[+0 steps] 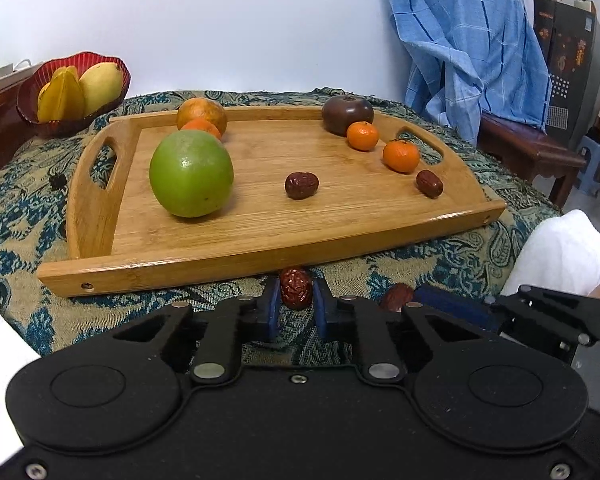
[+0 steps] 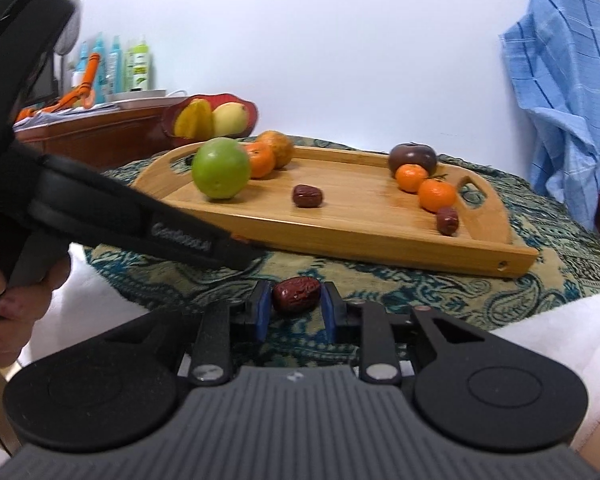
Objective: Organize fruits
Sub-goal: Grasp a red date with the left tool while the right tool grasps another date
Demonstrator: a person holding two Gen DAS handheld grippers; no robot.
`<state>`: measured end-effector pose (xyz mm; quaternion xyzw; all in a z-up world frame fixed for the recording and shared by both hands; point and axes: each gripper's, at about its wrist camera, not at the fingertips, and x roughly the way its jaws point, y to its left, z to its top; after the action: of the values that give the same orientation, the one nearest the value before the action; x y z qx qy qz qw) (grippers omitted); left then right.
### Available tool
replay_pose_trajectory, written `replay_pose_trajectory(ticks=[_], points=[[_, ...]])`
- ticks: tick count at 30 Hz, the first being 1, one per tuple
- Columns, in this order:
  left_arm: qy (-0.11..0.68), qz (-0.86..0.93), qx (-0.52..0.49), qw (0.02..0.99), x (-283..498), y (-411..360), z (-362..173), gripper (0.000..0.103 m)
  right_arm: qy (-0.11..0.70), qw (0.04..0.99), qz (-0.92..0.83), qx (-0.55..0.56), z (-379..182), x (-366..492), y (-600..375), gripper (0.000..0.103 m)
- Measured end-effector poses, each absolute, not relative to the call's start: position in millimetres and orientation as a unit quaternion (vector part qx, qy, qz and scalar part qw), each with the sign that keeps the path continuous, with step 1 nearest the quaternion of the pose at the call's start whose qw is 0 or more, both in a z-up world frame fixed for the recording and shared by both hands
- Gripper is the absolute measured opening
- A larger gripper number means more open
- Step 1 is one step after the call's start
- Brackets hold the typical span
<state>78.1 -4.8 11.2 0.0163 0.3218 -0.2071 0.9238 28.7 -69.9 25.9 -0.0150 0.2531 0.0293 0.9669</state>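
- A red date is pinched end-up between the blue pads of the left gripper, just in front of the wooden tray, apparently so it can be lifted over the low front rim.
- A second date is clamped lengthwise by the right gripper, low over the patterned cloth; both tools are held side by side, pointing down toward the tray.
- Two dates are seen lying on the tray board, well apart, which suggests that like fruit is being gathered there.
- Tangerines are lined up beside a dark round fruit at the right handle, while a green fruit stands near the left.
- A starfruit and a mango are kept apart in a red bowl beyond the tray.
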Motion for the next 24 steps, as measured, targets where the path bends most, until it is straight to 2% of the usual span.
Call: replay_pose_trajectory(ticks=[9,24], points=[[0.29,-0.211,0.023,0.933,59,-11,18,0.016,0.241,0.971,0.003,0.0,32,28,-81,0.031],[0.31,-0.191,0.034,0.931,69,-22,5,0.017,0.243,0.969,-0.033,0.024,35,26,-100,0.031]])
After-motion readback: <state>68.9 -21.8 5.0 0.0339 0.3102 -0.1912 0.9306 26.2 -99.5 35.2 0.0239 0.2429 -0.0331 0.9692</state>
